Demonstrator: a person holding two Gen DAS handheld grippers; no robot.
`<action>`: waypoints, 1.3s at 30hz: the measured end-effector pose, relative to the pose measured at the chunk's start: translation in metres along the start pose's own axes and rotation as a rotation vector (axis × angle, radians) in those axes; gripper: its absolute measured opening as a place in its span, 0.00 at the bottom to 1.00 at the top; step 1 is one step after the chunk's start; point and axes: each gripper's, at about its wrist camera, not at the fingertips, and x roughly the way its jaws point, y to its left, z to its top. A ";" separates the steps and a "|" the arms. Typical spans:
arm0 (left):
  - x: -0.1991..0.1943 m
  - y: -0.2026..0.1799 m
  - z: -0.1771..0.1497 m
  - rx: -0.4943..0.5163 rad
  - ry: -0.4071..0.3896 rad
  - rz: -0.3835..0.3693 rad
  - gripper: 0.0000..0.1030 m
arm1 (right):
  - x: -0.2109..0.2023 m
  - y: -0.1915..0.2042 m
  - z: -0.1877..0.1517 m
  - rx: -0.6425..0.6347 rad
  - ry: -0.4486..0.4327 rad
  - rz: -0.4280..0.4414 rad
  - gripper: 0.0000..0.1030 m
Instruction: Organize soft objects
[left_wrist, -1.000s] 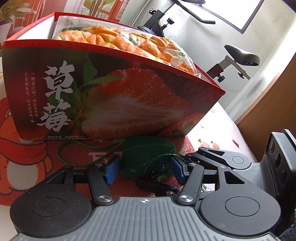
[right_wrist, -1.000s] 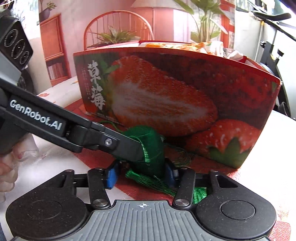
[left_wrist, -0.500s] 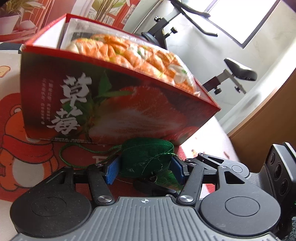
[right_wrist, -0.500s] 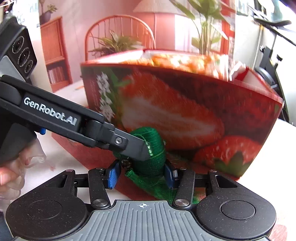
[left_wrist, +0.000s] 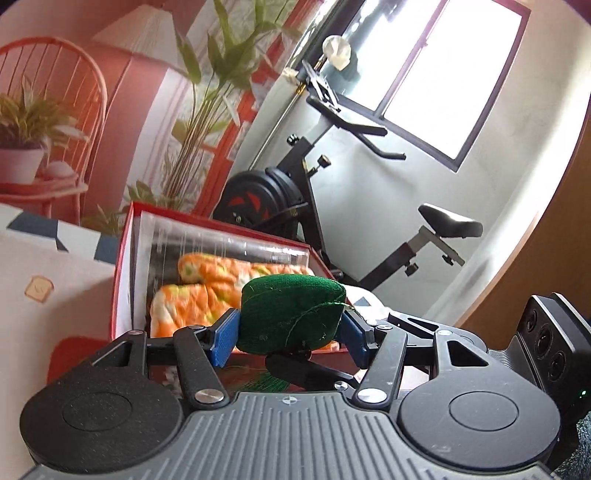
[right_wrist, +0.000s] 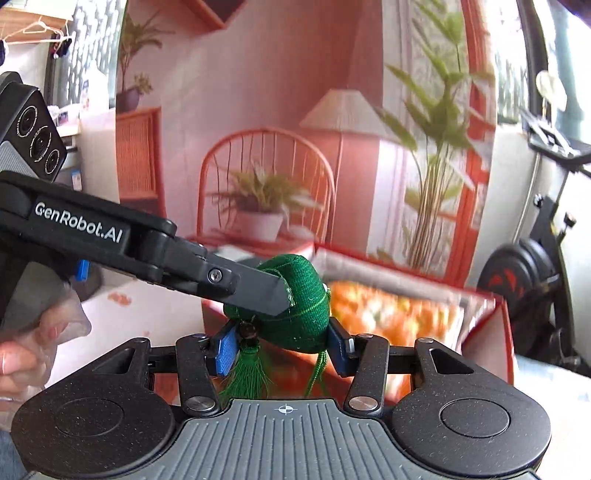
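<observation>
A green stuffed pouch (left_wrist: 290, 314) with a tassel (right_wrist: 245, 373) is held in the air by both grippers. My left gripper (left_wrist: 290, 334) is shut on it, blue pads (left_wrist: 224, 338) pressing its sides. My right gripper (right_wrist: 282, 347) is shut on the same pouch (right_wrist: 295, 310) from another side. The left gripper's finger (right_wrist: 255, 288) crosses the right wrist view and touches the pouch. Behind and below stands the red strawberry box (left_wrist: 123, 266), open at the top, with an orange patterned soft bundle (left_wrist: 192, 295) inside. The box also shows in the right wrist view (right_wrist: 495, 314).
A table with a pale printed cloth (left_wrist: 44, 288) carries the box. An exercise bike (left_wrist: 295, 192) stands behind the table on the right. A red chair with a potted plant (right_wrist: 258, 214) is in the background. A gloved hand (right_wrist: 33, 343) holds the left gripper.
Both grippers have lifted the green pouch from the table in front of the box up to above the box's rim. The box's open inside now shows.
</observation>
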 end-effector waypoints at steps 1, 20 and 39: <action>-0.002 -0.001 0.008 0.005 -0.017 0.001 0.60 | 0.001 0.000 0.009 -0.004 -0.013 -0.002 0.44; 0.036 0.032 0.056 0.031 -0.081 0.068 0.60 | 0.085 -0.023 0.074 -0.032 -0.064 -0.006 0.45; 0.040 0.044 0.044 0.148 -0.002 0.335 0.83 | 0.102 -0.029 0.017 0.059 0.093 -0.181 0.83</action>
